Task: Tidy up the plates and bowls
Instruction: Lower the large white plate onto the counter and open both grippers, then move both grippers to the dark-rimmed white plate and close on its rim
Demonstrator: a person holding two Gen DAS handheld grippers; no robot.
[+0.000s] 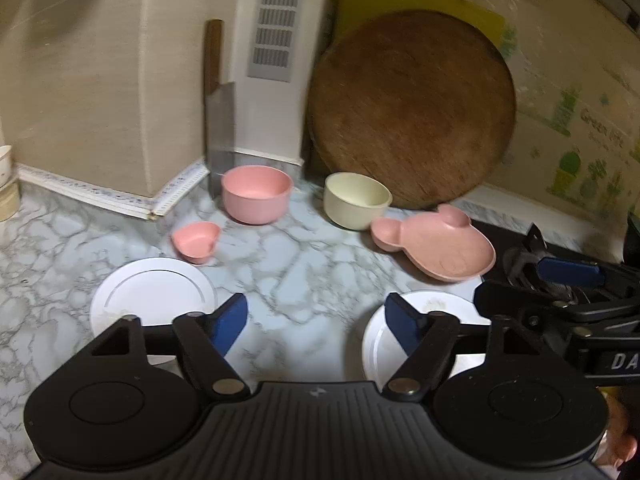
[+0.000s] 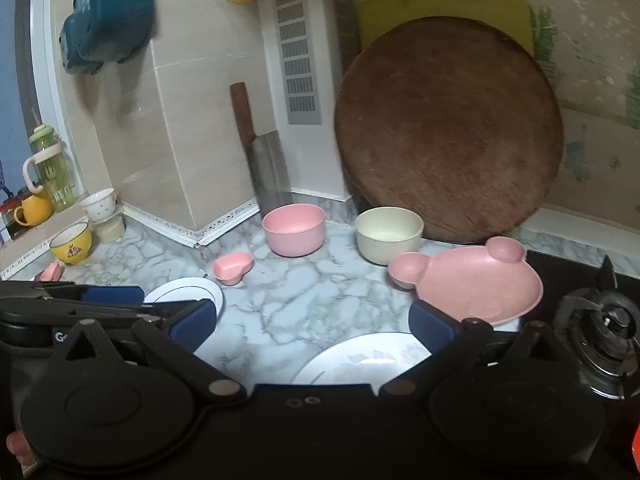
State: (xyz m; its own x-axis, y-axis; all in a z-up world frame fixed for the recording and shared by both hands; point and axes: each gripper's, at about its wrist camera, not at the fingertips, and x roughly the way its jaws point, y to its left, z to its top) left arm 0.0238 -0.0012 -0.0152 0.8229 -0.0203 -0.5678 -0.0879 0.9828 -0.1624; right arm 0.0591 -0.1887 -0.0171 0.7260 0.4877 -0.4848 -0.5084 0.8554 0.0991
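On the marble counter (image 2: pixel 300 312), the round pink bowl (image 2: pixel 294 229), the cream bowl (image 2: pixel 389 234), the small pink heart-shaped dish (image 2: pixel 233 266) and the pink bear-shaped plate (image 2: pixel 472 280) all stand empty near the wooden cutting board (image 2: pixel 448 132). Two white plates (image 1: pixel 150 292) (image 2: pixel 360 360) lie apart nearer the camera, bare. The left gripper (image 1: pixel 316 320) and right gripper (image 2: pixel 312 320) both gape wide, holding nothing.
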